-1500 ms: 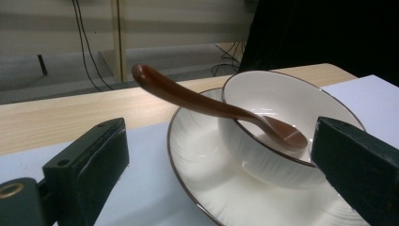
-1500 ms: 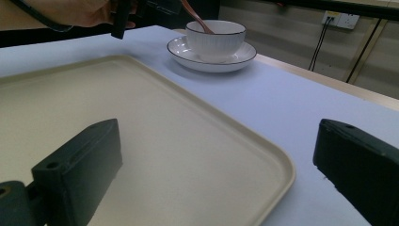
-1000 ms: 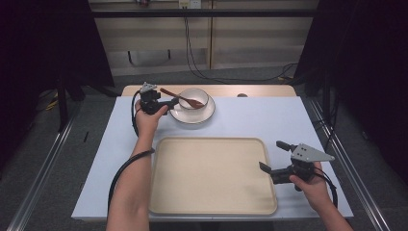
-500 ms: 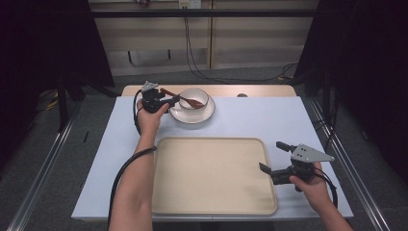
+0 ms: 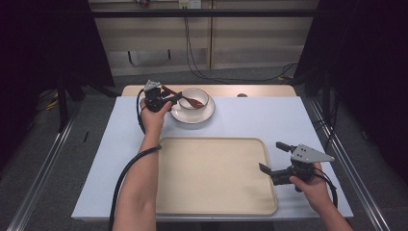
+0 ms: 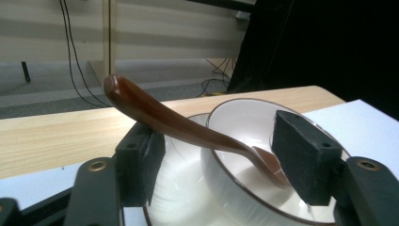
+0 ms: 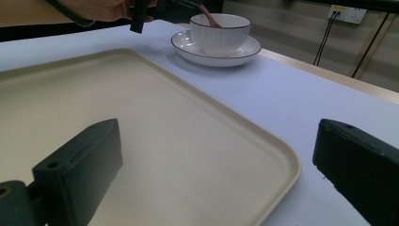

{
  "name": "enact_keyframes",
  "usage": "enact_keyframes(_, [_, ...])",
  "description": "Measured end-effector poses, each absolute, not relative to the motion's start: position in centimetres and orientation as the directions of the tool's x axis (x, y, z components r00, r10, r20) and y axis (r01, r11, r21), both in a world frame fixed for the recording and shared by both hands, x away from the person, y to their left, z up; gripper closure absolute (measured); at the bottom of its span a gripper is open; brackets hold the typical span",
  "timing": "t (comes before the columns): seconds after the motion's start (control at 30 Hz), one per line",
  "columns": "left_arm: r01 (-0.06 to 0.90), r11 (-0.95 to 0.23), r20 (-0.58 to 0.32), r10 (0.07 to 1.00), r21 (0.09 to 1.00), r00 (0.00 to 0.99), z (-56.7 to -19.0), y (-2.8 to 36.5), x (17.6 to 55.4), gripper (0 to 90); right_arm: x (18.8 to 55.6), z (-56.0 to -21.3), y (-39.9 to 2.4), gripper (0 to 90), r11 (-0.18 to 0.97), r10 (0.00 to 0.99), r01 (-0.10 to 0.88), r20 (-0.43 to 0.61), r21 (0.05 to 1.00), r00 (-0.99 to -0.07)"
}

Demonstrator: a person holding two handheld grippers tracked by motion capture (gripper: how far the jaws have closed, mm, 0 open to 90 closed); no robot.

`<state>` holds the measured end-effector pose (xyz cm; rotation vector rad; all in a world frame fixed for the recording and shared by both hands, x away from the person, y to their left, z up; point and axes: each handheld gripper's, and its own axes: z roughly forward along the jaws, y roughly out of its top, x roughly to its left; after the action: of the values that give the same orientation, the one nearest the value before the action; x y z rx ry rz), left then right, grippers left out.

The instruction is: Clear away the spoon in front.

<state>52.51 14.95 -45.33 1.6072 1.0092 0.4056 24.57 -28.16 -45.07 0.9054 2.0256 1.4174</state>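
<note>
A brown spoon (image 5: 191, 101) (image 6: 188, 127) rests in a white ribbed bowl (image 5: 204, 96) (image 6: 244, 117), its handle sticking up to the left over the rim. The bowl stands on a white saucer (image 5: 195, 116) at the far side of the table. My left gripper (image 5: 175, 98) (image 6: 221, 146) reaches in from the left, and its jaws have just been closing with the spoon between them. The pads do not clamp it. My right gripper (image 5: 270, 156) (image 7: 221, 155) hovers open over the right edge of a beige tray (image 5: 211, 178) (image 7: 141, 103), nothing between its jaws.
The tray lies on a white table cover (image 5: 269, 120) at the near middle. A bare wooden strip (image 5: 255, 90) runs along the table's far edge. Cables trail on the floor behind, and dark curtains hang on both sides.
The left gripper's jaws have narrowed around the spoon handle, and the hand has barely shifted. The right gripper has stayed where it was.
</note>
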Motion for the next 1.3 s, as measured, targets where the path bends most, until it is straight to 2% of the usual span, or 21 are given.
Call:
enact_keyframes(0.57, [0.345, 0.023, -0.241, 0.758, 0.938, 0.606, -44.0, 14.7, 52.1, 63.9, 24.5, -45.0, -28.2, 1.5, 0.224, 0.754, 0.233, -0.017, 0.946, -0.656])
enact_keyframes(0.97, [0.351, 0.085, -0.305, 0.707, 0.932, 0.639, -43.3, 14.1, 52.1, 82.0, 24.5, -45.0, -28.2, 1.6, 0.221, 0.753, 0.227, -0.018, 0.949, -0.658])
enact_keyframes(1.3, [0.334, 0.118, -0.321, 0.682, 0.935, 0.657, -41.6, 13.8, 51.9, 83.8, 24.5, -44.9, -28.3, 1.5, 0.215, 0.751, 0.231, -0.010, 0.949, -0.660])
